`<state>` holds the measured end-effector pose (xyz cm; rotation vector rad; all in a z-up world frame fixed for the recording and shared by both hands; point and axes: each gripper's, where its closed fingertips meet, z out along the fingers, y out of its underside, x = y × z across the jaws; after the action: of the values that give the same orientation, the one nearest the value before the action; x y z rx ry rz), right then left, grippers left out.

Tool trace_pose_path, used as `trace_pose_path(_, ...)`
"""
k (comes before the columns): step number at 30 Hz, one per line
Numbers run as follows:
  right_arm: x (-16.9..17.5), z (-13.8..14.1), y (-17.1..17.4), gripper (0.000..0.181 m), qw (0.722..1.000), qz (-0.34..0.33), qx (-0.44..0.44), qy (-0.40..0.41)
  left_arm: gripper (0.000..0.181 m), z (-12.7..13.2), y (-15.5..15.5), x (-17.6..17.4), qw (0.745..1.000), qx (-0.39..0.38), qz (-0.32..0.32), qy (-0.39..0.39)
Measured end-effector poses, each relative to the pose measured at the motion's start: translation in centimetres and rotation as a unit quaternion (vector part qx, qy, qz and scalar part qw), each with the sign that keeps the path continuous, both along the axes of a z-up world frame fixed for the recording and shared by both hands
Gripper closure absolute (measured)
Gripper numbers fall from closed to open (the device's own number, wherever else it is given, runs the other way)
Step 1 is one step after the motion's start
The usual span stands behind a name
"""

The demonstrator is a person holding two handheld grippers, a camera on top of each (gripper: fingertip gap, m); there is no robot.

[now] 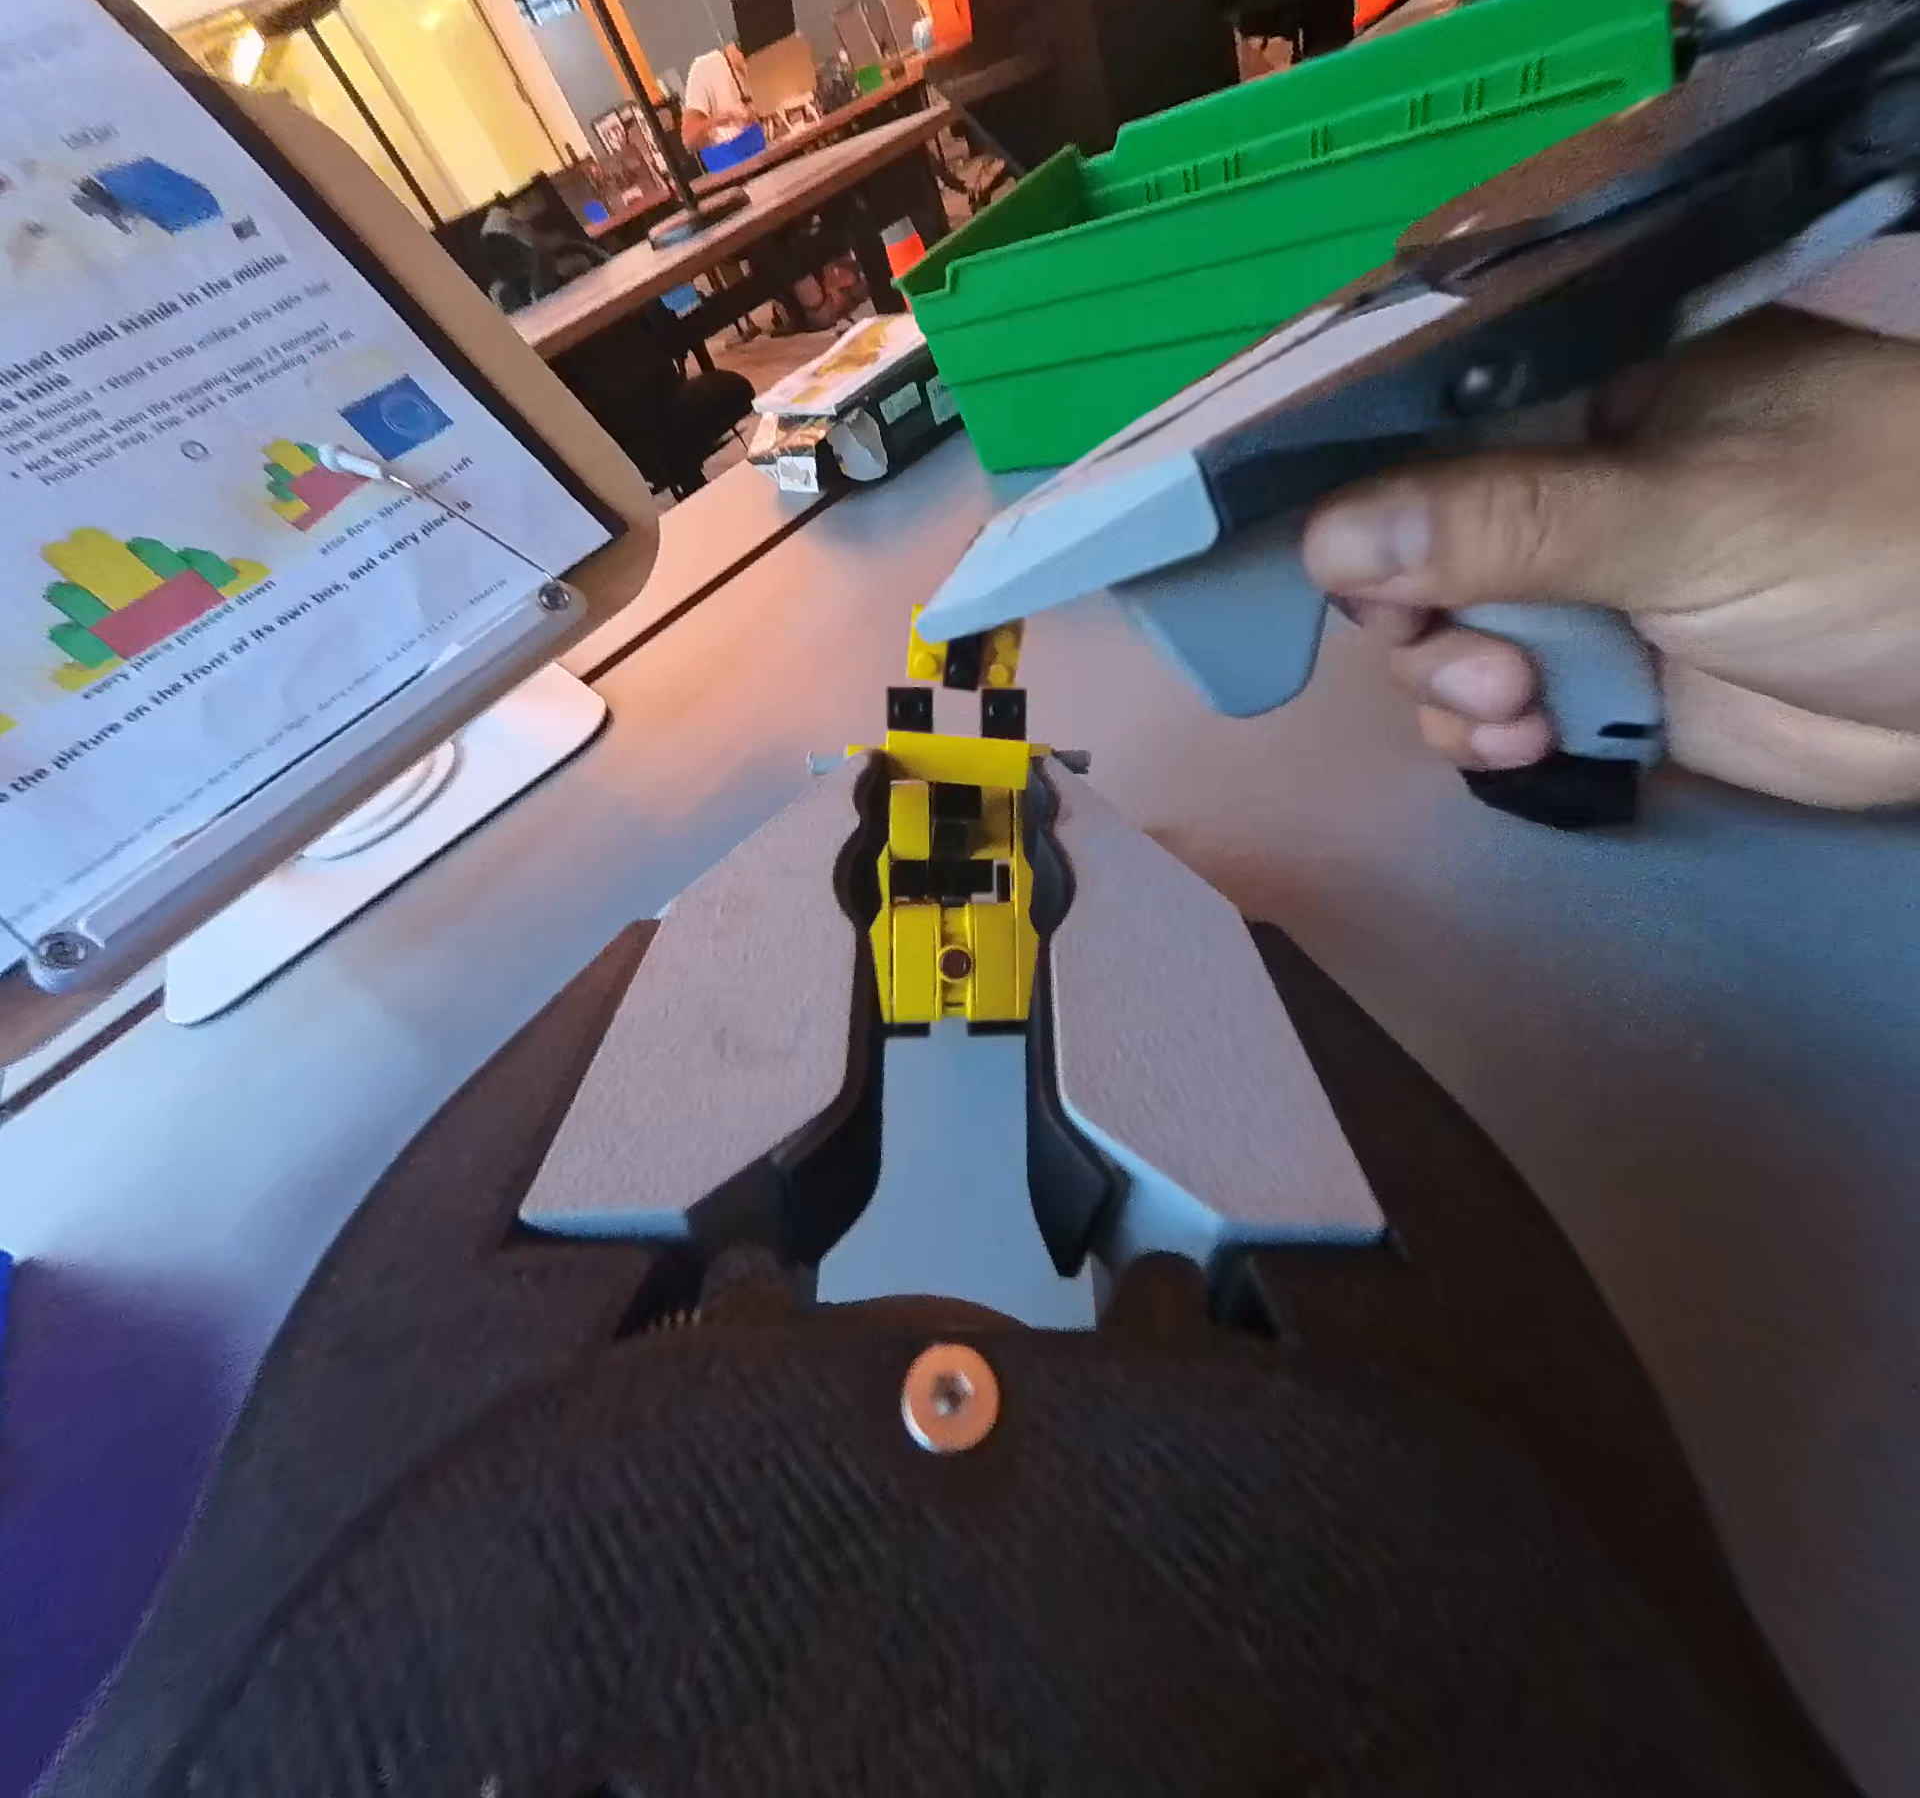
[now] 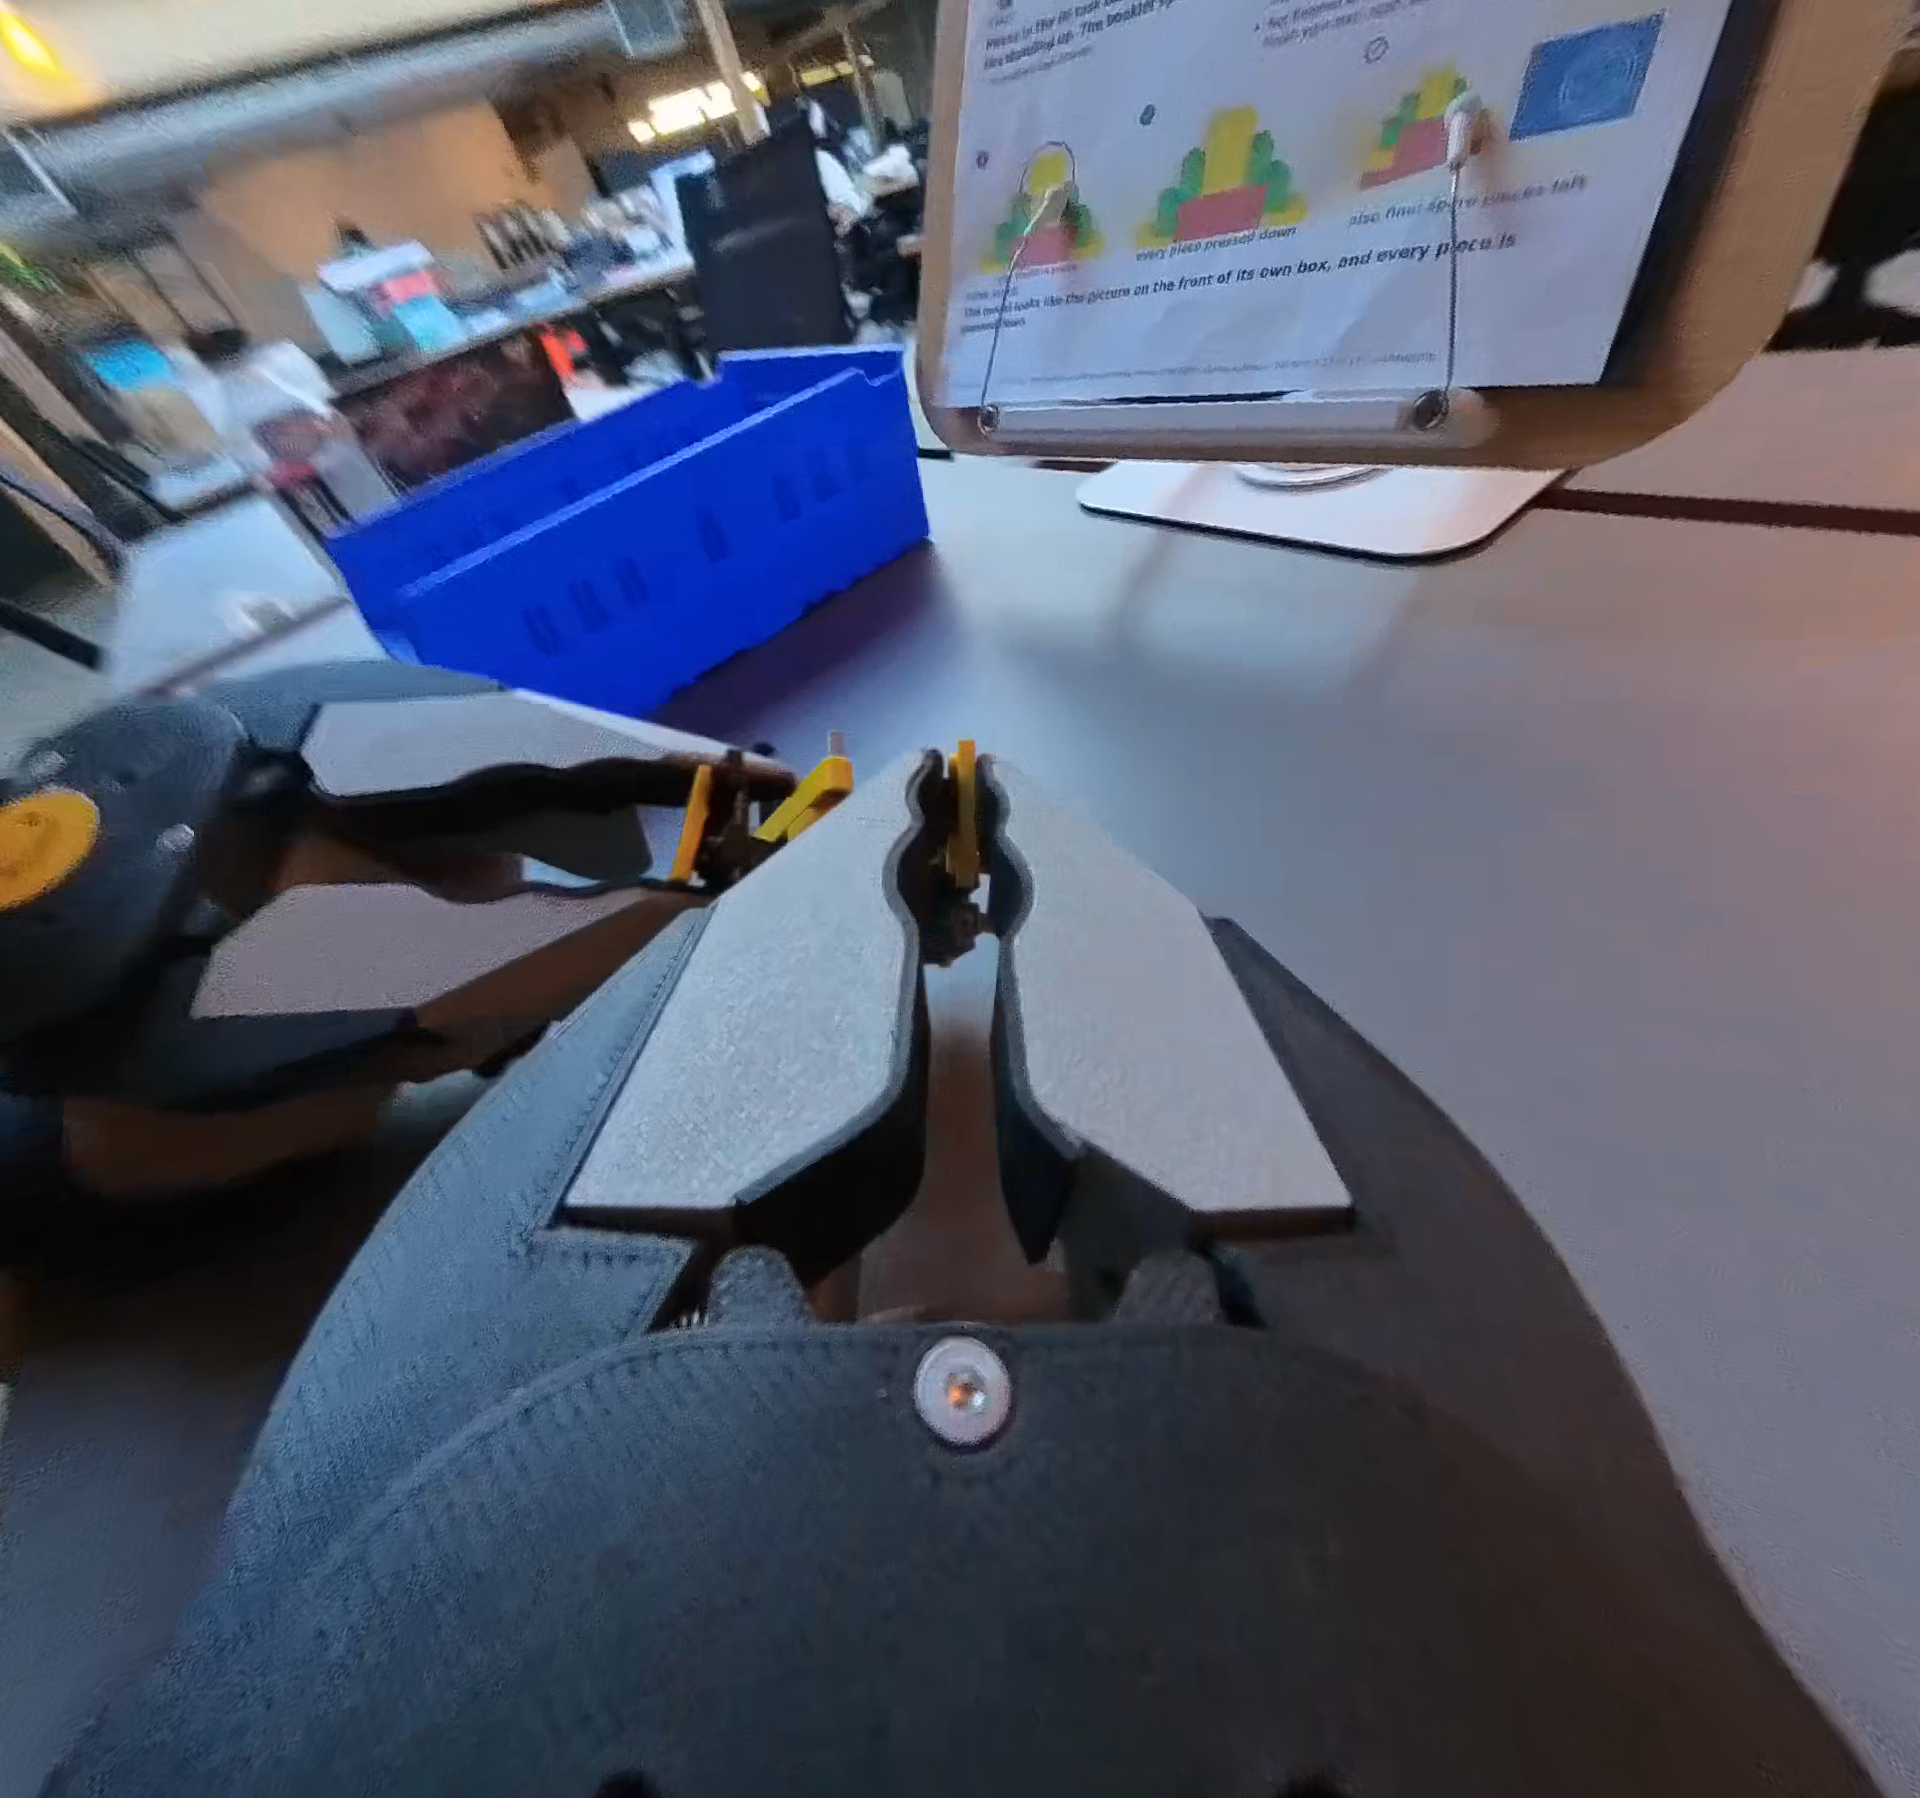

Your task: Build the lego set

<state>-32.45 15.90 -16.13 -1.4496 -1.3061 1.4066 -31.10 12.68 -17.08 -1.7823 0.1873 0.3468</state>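
mid-frame, the left gripper point(image 1: 956, 792) clamps the yellow-black model point(image 1: 954, 907); just above, the right gripper point(image 2: 956, 813) pinches a small yellow piece point(image 2: 964, 813). likely light, stiff and snap-apart fragile: grip flat sides, not the protruding pins.

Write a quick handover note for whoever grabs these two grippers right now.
Left gripper: shut on the yellow-and-black model, held above the table.
Right gripper: shut on a small yellow-and-black piece, held just beyond the model's front end.
Done: the model is partly built.
Left: seat this piece and press it down, then carry on building. Green bin and blue bin sit on the table.
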Motion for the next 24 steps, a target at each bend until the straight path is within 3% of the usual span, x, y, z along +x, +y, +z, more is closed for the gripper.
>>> trace_pose_path(3,0.3,0.7,0.4,0.179,0.999,0.012,-0.036,0.016,0.159,-0.3,0.0,0.3,1.000,-0.009,-0.011,0.001)
trace_pose_path(6,0.7,1.0,-2.1,0.176,0.995,0.098,-0.022,0.009,0.159,-0.7,0.1,0.4,0.999,-0.016,-0.023,0.017)
trace_pose_path(9,0.9,-0.2,-1.4,0.181,0.995,0.096,0.016,-0.027,0.159,-1.0,0.0,0.5,0.998,-0.025,-0.033,0.036)
trace_pose_path(11,1.2,-2.1,-0.4,0.181,0.990,0.098,0.041,-0.092,0.159,-1.0,-0.1,0.5,0.998,-0.029,-0.039,0.048)
trace_pose_path(12,1.5,-2.9,0.0,0.174,0.986,0.106,0.051,-0.122,0.159,-1.0,-0.2,0.5,0.997,-0.028,-0.042,0.053)
trace_pose_path(18,2.3,-3.5,-0.2,0.163,0.973,0.151,0.084,-0.154,0.159,-1.5,-0.3,0.7,0.994,-0.039,-0.065,0.082)
trace_pose_path(24,3.3,-2.4,-4.3,0.163,0.958,0.254,0.060,-0.120,0.159,-1.7,-0.4,0.8,0.990,-0.046,-0.073,0.110)
